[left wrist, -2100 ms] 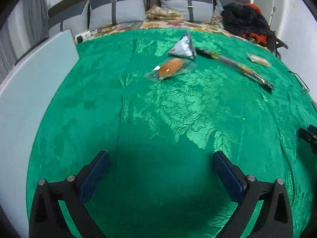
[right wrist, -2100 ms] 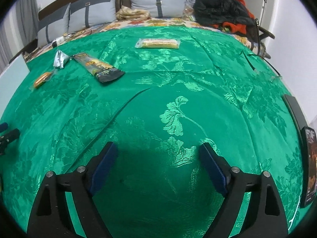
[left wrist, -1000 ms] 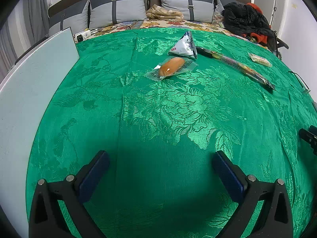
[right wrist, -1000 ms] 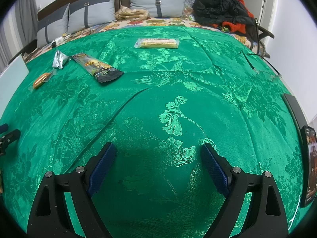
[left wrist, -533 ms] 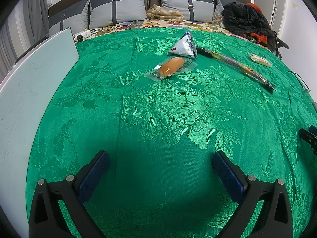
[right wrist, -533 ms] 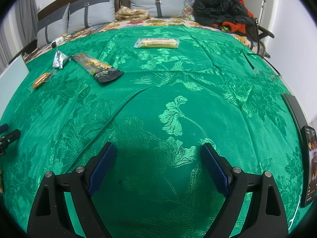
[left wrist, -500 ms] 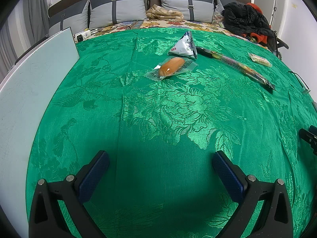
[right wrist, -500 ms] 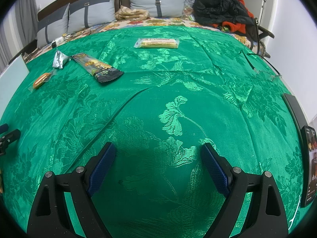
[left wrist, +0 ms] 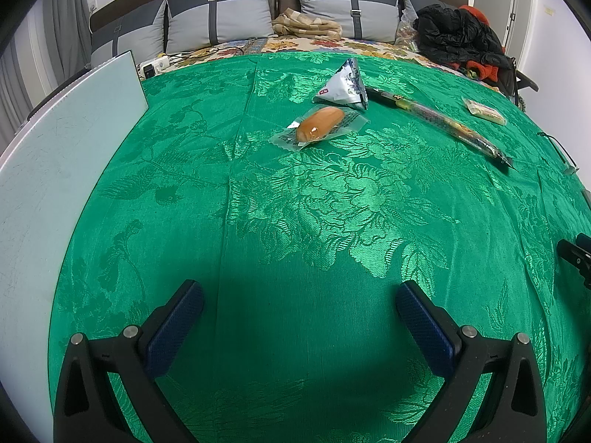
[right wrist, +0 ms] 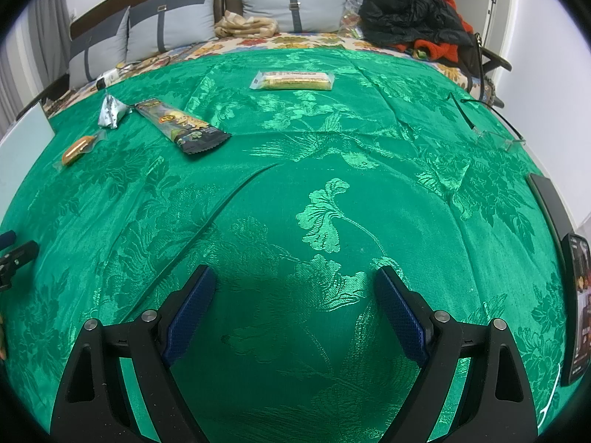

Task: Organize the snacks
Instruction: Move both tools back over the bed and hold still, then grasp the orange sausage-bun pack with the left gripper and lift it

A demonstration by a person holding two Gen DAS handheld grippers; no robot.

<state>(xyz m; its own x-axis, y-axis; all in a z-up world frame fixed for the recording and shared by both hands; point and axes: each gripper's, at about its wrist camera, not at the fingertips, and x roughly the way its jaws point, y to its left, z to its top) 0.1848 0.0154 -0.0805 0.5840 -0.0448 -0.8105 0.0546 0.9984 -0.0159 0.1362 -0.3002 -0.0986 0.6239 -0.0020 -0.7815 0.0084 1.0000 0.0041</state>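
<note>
Several snacks lie on a green cloth point(left wrist: 295, 221). A wrapped orange bun point(left wrist: 319, 127) lies far ahead of my left gripper point(left wrist: 299, 295), with a silver triangular packet point(left wrist: 345, 86) just behind it. A long dark snack bar point(left wrist: 439, 122) lies to their right. A yellow wrapped cake point(left wrist: 484, 110) lies far right. In the right wrist view the same bun point(right wrist: 77, 149), packet point(right wrist: 110, 110), dark bar point(right wrist: 183, 125) and yellow cake point(right wrist: 291, 80) lie far ahead of my right gripper point(right wrist: 295, 284). Both grippers are open and empty, low over the cloth.
A pale board point(left wrist: 55, 170) lies along the left edge. Pillows point(left wrist: 218, 18) and dark clothes point(left wrist: 458, 37) sit at the back. Eyeglasses point(right wrist: 487, 125) and a phone point(right wrist: 578, 306) lie at the right. Each gripper's tip shows at the other view's edge.
The left view has brightened and shifted slightly since two seconds ago. Nothing has moved in the last second.
</note>
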